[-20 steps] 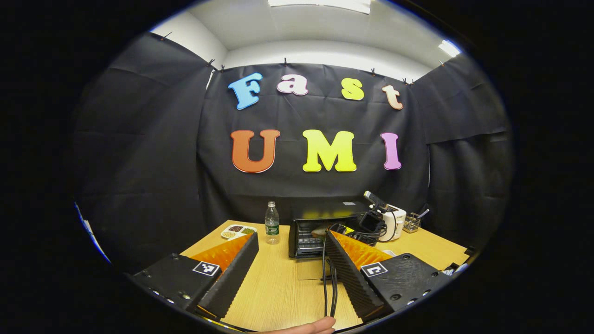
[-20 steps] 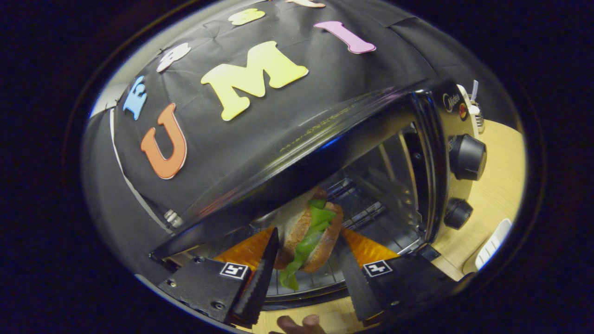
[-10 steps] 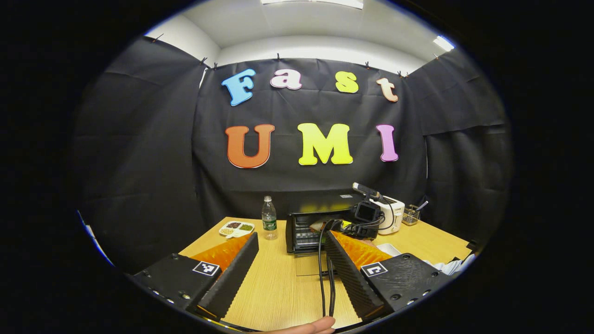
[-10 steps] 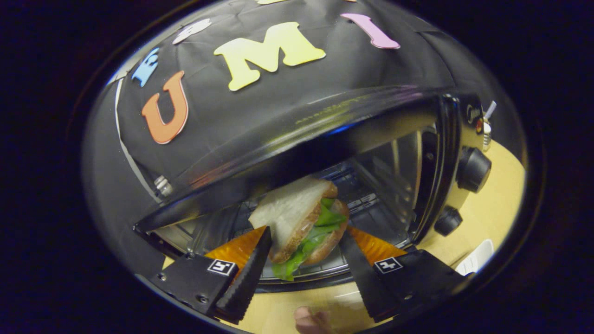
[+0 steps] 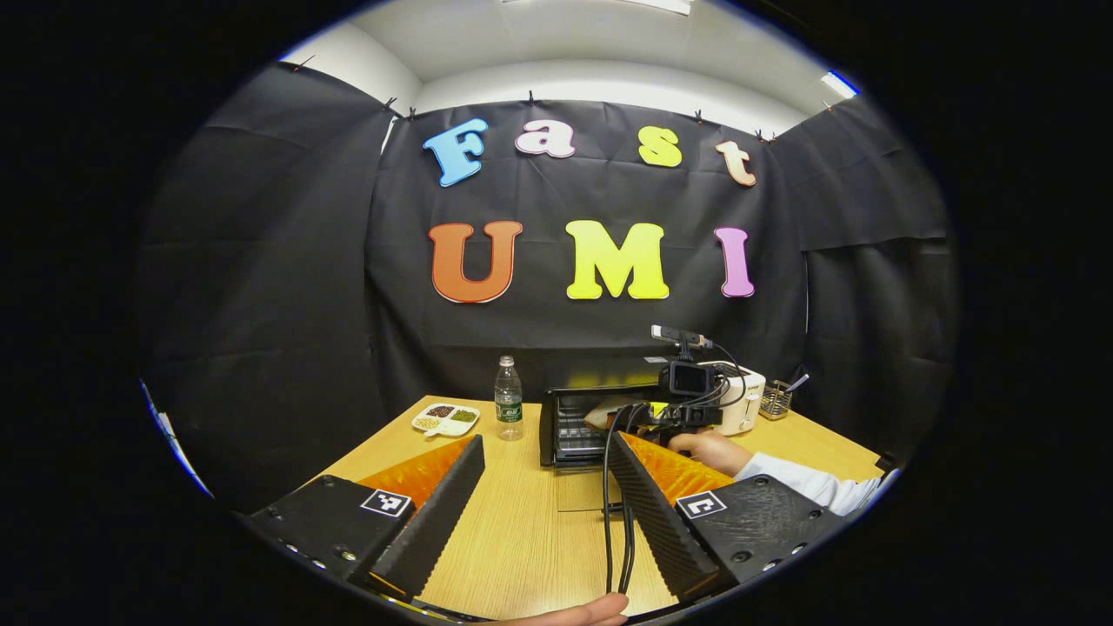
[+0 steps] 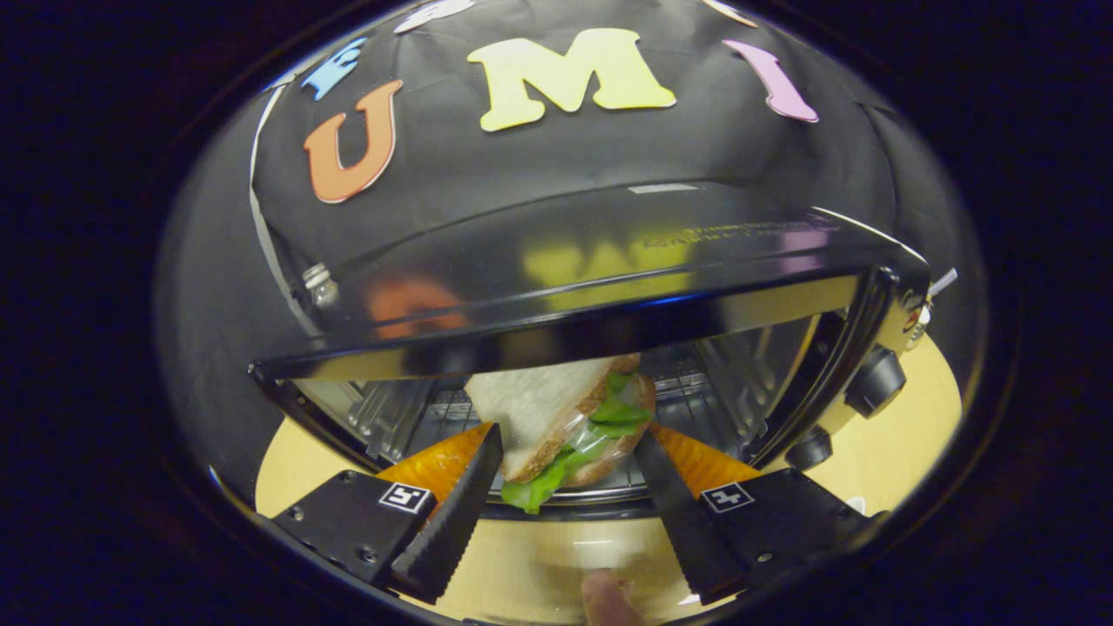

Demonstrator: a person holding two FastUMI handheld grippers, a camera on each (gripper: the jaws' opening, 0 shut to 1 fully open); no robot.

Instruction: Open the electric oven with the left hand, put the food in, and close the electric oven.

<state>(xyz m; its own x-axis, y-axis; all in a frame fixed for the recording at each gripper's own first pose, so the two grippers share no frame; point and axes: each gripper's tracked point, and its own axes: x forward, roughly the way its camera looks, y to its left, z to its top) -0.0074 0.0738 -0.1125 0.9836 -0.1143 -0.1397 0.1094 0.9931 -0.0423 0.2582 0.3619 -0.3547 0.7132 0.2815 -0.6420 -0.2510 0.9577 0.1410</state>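
Right claw (image 6: 565, 487) parted, sandwich (image 6: 565, 417) resting loose between its fingers at the mouth of the open oven (image 6: 574, 287) — placing step under way. Left claw (image 5: 543, 496) spread wide, empty, over counter (image 5: 522, 539) — door-closing next.

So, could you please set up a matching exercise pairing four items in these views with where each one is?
Things:
1. green-lettuce sandwich
2. clear plastic water bottle
3. white divided snack plate
4. left tongs

Places:
A. left of the black electric oven, upright
B. far left of the wooden table, beyond the bottle
C. between the right tongs, at the oven's open mouth
D. open over bare tabletop, away from the oven

Pairs: 1-C, 2-A, 3-B, 4-D
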